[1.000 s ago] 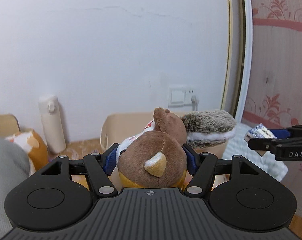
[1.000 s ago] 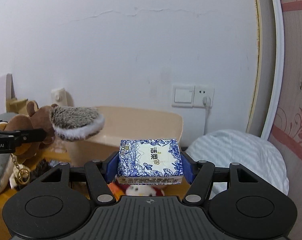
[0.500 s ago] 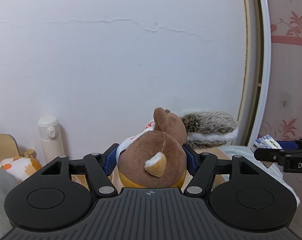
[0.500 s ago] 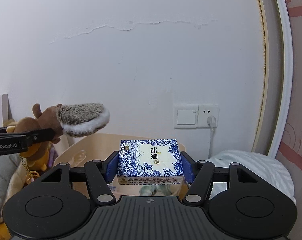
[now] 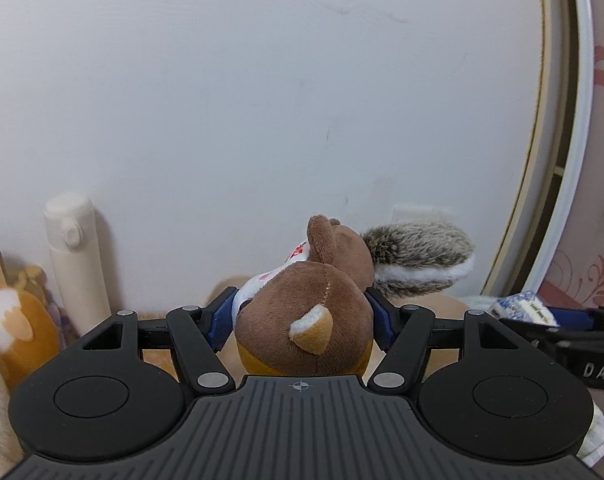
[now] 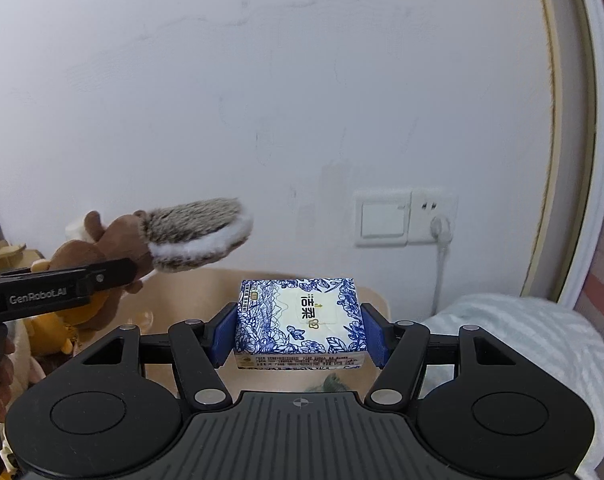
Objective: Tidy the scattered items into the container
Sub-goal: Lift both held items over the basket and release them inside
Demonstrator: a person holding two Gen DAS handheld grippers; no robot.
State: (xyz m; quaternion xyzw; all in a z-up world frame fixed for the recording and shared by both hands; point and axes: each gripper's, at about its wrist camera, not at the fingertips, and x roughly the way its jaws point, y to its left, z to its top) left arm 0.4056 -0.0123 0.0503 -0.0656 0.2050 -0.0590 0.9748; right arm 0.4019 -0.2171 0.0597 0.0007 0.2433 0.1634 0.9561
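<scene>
Mid-carry: my left gripper (image 5: 302, 322) has its fingers clamped on the plush squirrel (image 5: 306, 316), my right gripper (image 6: 300, 332) on the tissue pack (image 6: 300, 320), both held above the beige tub (image 6: 206, 292); next, prob. lower & let go inside.

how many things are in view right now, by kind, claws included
claws: 2, left claw and right claw
plush toys: 2, squirrel plush, orange plush
tissue pack: 1
bottle: 1
beige container: 1
wall switch and socket: 1
total: 8
</scene>
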